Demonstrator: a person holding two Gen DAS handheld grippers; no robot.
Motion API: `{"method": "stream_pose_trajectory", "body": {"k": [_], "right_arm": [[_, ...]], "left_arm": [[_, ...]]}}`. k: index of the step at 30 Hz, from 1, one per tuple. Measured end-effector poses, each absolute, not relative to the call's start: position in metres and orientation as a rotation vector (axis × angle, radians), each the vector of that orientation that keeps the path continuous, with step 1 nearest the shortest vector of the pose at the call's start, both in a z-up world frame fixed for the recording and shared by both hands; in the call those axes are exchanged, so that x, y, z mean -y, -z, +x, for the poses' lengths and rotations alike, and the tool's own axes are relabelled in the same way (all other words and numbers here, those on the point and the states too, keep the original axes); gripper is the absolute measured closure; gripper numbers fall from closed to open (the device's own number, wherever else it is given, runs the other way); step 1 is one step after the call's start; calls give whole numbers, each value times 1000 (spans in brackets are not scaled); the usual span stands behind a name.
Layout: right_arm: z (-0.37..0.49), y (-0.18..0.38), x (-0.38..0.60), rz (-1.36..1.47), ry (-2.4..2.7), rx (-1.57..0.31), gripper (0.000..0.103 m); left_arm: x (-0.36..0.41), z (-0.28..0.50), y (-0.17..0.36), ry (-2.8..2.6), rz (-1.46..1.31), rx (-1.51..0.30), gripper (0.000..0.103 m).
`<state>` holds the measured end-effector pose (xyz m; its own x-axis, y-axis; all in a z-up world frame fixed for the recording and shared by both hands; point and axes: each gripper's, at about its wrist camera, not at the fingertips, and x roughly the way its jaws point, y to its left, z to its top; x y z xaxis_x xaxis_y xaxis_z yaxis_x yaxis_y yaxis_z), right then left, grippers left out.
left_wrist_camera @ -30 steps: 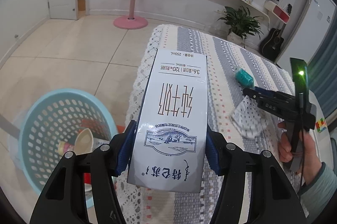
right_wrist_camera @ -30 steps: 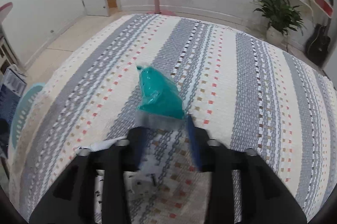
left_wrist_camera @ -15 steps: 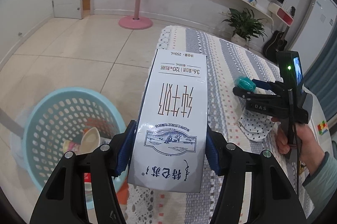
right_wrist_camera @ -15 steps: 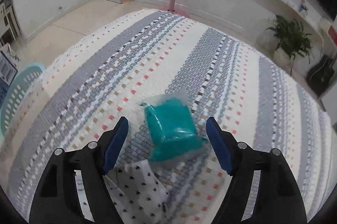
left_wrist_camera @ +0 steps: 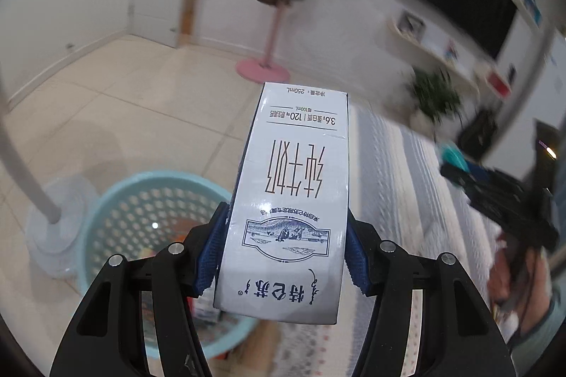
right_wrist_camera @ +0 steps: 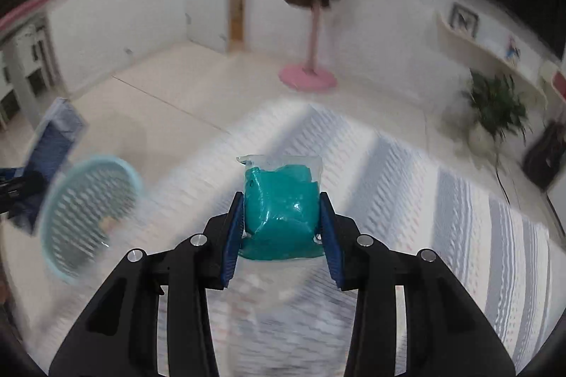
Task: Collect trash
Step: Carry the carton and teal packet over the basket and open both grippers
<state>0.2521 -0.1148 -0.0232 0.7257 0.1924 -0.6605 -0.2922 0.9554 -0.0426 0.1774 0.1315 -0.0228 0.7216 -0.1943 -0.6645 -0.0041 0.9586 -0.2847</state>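
Note:
My left gripper (left_wrist_camera: 283, 249) is shut on a white milk carton (left_wrist_camera: 293, 196) and holds it in the air, beside and above the light blue trash basket (left_wrist_camera: 116, 200) on the floor. The basket holds some trash. My right gripper (right_wrist_camera: 281, 228) is shut on a clear packet of teal stuff (right_wrist_camera: 283, 203) and holds it above the striped tablecloth (right_wrist_camera: 460, 217). The basket (right_wrist_camera: 88, 214) also shows at the left of the right wrist view, with the carton (right_wrist_camera: 53, 136) beyond it. The right gripper with the teal packet (left_wrist_camera: 452, 157) shows at the right of the left wrist view.
A white fan stand (left_wrist_camera: 46, 217) is just left of the basket. A pink coat rack (right_wrist_camera: 311, 72) stands on the tile floor behind. A potted plant (right_wrist_camera: 495, 108) and a guitar (right_wrist_camera: 544, 157) are by the far wall. The views are motion-blurred.
My right gripper has closed on the teal packet and lifted it off the table, turning toward the basket. My left gripper has carried the carton further left, nearer the basket.

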Motion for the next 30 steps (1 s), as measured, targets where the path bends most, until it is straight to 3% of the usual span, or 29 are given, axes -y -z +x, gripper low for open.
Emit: {"method": "stream_pose_trajectory", "body": {"k": [6,19,25,30], "right_arm": [[222,-3,23,-131,-409,-655,65],[233,71,-75,3,-569,-894,64],[235,83,-77,35,-579,-930,48],[229,79,-73,34,-573,-927,48]], "left_arm": [[-197,168,19,-5,-380,-747,46],[-242,171,79,-76,-401,-939,45],[-251,168,82,-98,-410,-946,34],[-243,165,76,-87,-411,-922,34]]}}
